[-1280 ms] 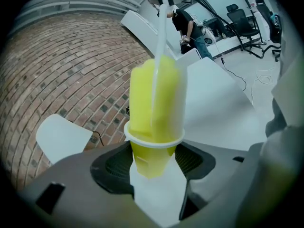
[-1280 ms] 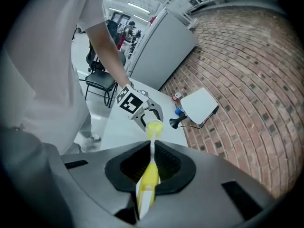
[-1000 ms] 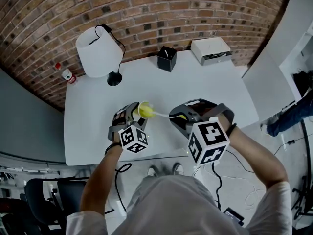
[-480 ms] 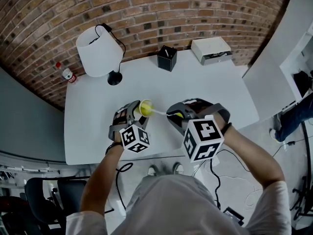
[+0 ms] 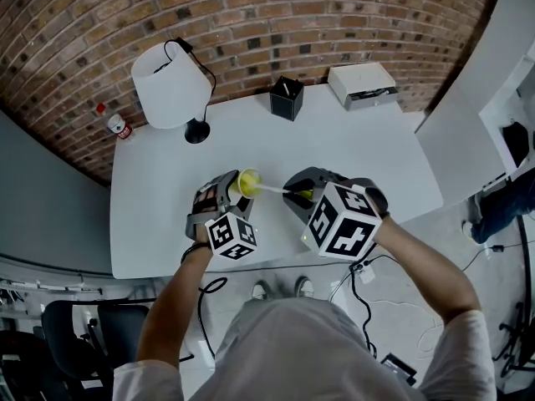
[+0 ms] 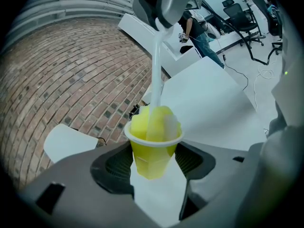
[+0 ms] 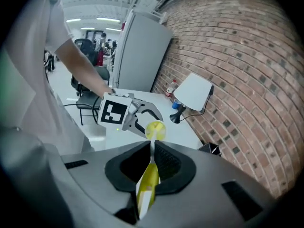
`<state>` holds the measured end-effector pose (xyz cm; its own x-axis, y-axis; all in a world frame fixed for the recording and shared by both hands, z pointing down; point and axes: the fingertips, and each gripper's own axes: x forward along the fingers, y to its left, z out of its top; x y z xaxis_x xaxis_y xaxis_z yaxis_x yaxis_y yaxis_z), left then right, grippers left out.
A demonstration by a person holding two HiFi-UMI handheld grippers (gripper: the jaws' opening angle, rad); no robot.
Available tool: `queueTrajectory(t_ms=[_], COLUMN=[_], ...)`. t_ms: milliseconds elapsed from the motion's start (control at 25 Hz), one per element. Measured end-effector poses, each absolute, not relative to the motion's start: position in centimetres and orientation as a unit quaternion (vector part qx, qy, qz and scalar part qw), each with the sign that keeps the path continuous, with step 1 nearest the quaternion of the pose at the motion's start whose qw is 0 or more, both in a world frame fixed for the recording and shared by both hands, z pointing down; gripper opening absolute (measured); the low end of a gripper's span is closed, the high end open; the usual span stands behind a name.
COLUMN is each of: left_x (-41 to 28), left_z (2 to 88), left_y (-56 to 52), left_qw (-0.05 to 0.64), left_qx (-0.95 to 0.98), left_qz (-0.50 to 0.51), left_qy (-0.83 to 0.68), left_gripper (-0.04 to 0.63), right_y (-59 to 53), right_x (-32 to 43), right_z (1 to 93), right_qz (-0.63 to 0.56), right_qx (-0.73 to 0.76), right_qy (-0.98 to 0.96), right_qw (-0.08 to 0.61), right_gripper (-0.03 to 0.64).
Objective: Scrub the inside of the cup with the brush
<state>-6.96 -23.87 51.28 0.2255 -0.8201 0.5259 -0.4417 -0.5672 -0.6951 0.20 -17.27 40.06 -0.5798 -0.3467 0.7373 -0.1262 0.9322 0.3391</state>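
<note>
One cup (image 6: 145, 148) in left claw (image 6: 153, 165), one brush (image 7: 147, 188) in right claw (image 7: 151, 156).

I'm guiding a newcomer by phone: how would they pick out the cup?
Over the white table by the brick wall, find the left gripper near its front edge. Its jaws hold the cup: small, yellow, the only thing with a brush stuck into it.

White desk (image 5: 359, 157), pushed up against a brick wall (image 5: 334, 15). On the far left corner, a lamp (image 5: 170, 86) with white shade and black foot. Midway along the back edge, a small black open box (image 5: 286, 98). On the far right corner, a flat white box (image 5: 361, 86).
</note>
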Motion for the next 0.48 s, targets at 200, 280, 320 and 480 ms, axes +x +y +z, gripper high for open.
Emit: queueTrajectory(t_ms=[200,280,320,480], left_x=[-7.0,-7.0,-7.1,-7.0], left_z=[51.2,51.1,51.0,51.0], left_y=[-23.9,-23.9,-23.9,-23.9], left_qw=[0.207,0.208,0.209,0.212], left_qx=[-0.754,-0.753,-0.753,-0.752], left_qz=[-0.46,-0.459,-0.458,-0.458], left_qy=[0.422,0.423,0.423,0.425], left_gripper=[0.287,0.285,0.287,0.285], right_y=[-17.9,-18.2,-18.3,-18.7], right_x=[0.4,0.6,0.7,1.0], right_z=[40.2,40.4,40.5,40.7], right_qz=[-0.031,0.006,0.024,0.09], right_qx=[0.161,0.172,0.177,0.192], right_qy=[-0.896,-0.897,-0.897,-0.899], right_qw=[0.414,0.407,0.403,0.383], right_gripper=[0.026,0.026,0.026,0.026])
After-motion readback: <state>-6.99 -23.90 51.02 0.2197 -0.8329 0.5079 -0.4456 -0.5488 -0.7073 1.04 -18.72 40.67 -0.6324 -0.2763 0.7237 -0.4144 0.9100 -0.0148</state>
